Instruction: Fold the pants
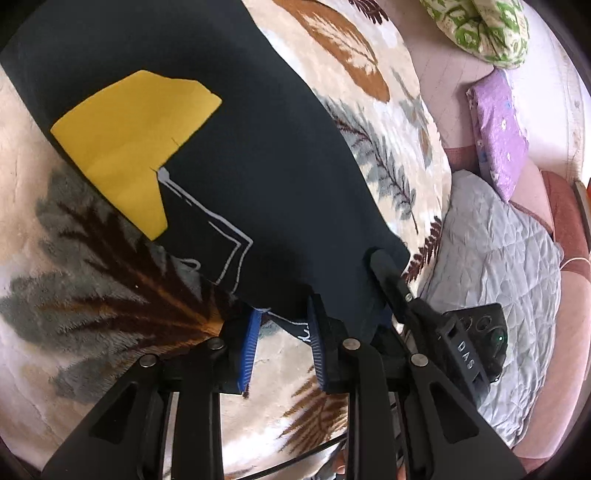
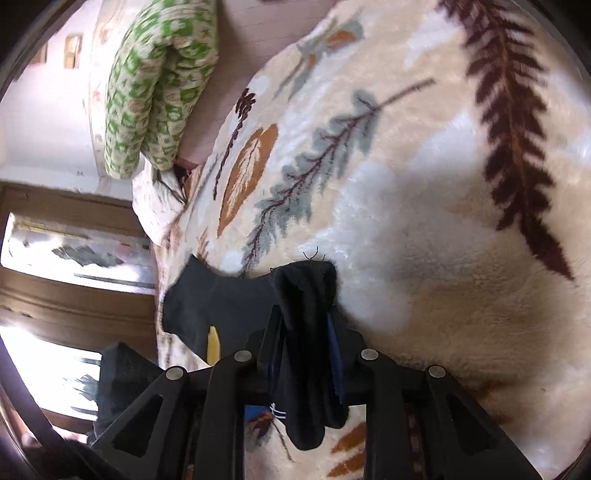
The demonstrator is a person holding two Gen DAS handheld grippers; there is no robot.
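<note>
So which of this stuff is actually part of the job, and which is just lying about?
Job: dark pants, left gripper, right gripper.
Lying about: green pillow, purple bundle, grey quilt, leaf-print blanket underneath.

Pants (image 1: pixel 258 155) run off top edge, left wrist view; full extent not visible. Right tool's pads (image 2: pixel 334 354) mostly covered by bunched cloth. Fern-print blanket (image 2: pixel 509 110) blurred at upper right.

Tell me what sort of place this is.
Most likely a bedroom: the pants lie on a plush leaf-print blanket, with a green pillow and folded bedding beside it.
</note>
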